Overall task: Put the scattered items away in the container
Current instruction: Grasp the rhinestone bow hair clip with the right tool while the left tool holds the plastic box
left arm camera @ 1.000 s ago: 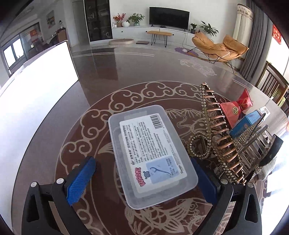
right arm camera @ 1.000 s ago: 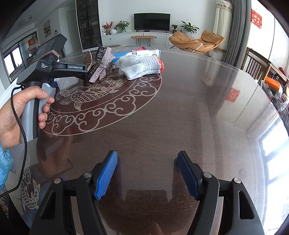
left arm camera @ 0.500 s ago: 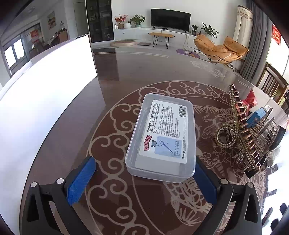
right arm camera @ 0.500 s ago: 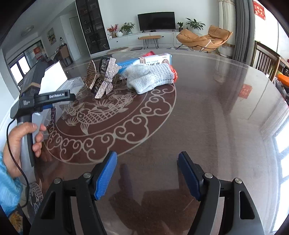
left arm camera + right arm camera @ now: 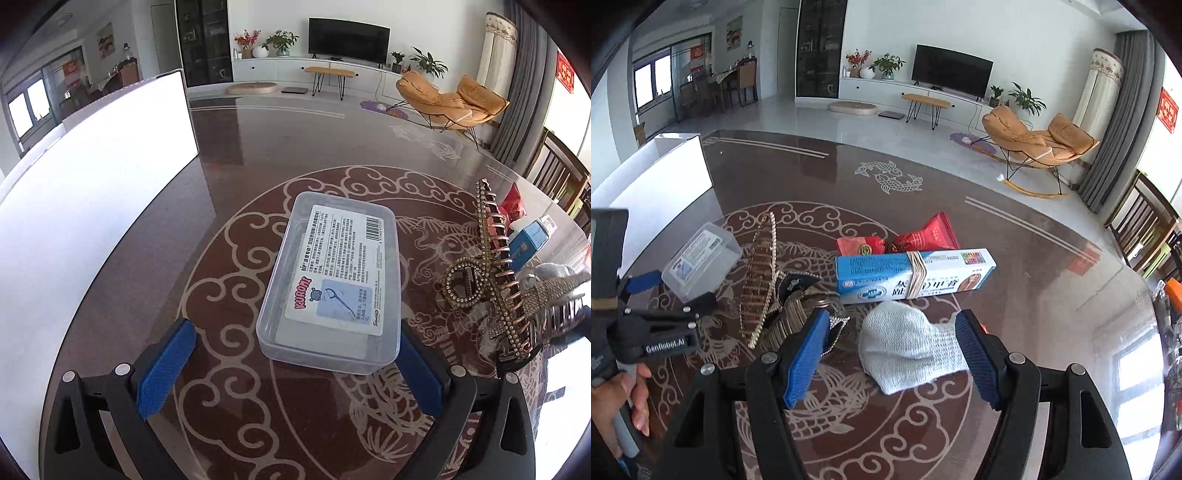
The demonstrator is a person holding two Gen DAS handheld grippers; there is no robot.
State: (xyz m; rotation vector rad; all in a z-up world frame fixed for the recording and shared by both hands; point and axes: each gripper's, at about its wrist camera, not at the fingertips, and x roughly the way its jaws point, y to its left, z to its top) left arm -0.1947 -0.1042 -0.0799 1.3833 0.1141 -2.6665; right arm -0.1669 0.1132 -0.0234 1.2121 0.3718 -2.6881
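A clear plastic floss box with a printed label lies on the dark patterned table. My left gripper is open around the box's near end; the right pad is close against it and the left pad stands well clear. The white container stands to the left. My right gripper is open over a white knitted glove, which lies between the fingers untouched. Behind the glove lie a blue-and-white carton and red packets.
A gold hair claw and rhinestone clips lie between the floss box and the glove. A person's hand holds the left gripper's handle. The white container sits at the table's left edge. Chairs stand to the right.
My right gripper swung from bare table over to the pile, and the glove now lies between its fingers. The left gripper shifted around the floss box early on, then held still.
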